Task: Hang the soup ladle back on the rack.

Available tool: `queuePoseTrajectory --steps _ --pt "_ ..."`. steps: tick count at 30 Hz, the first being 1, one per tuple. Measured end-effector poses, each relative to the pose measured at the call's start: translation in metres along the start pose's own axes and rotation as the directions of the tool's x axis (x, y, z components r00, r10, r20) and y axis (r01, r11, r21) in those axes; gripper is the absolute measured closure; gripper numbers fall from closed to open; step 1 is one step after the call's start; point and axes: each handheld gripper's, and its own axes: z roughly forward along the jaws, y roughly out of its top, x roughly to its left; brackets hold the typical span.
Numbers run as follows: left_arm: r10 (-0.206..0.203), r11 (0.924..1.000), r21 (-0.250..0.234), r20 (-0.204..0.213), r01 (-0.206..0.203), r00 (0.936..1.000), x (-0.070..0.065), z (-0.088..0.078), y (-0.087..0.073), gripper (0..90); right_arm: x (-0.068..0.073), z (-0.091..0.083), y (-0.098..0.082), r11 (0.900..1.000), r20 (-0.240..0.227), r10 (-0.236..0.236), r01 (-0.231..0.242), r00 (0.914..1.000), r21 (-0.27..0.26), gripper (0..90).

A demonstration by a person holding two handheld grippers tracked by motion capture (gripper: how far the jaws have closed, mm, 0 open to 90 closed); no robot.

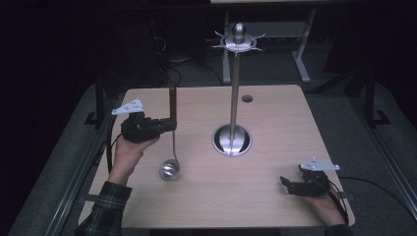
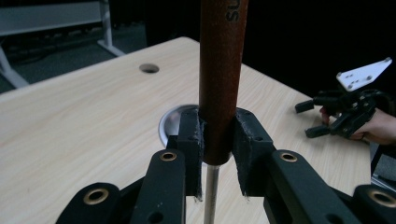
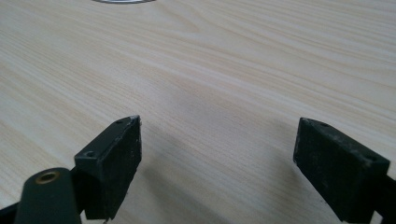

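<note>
A ladle with a brown wooden handle and a steel bowl hangs upright over the left of the table. My left gripper is shut on that handle near its lower end; the steel shaft drops below the jaws. A tall steel utensil stand with a round base and hooks at the top rises from the table's middle. My right gripper rests low at the front right, open, with nothing between its jaws. It shows far off in the left gripper view.
The light wooden table has a small round cable hole near the back edge. Dark floor and grey desk legs lie beyond it. A plaid sleeve comes in at the front left.
</note>
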Motion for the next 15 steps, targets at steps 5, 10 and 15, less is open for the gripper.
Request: queuePoseTrajectory --steps 5,10,15 --pt "0.016 0.9994 -0.031 0.024 -0.015 0.9996 -0.006 0.003 0.010 74.1 0.000 0.000 0.000 1.000 0.003 -0.002 0.002 1.0000 0.003 15.1" --pt "0.049 0.9979 -0.044 0.043 -0.047 0.9979 -0.012 0.007 0.024 74.2 0.000 0.000 0.000 1.000 0.003 0.001 -0.001 1.0000 0.005 15.1" --pt "0.069 0.9963 -0.056 0.053 -0.066 0.9962 -0.015 0.012 0.039 74.1 0.000 0.001 0.000 1.000 0.004 0.003 -0.003 1.0000 0.008 15.2"
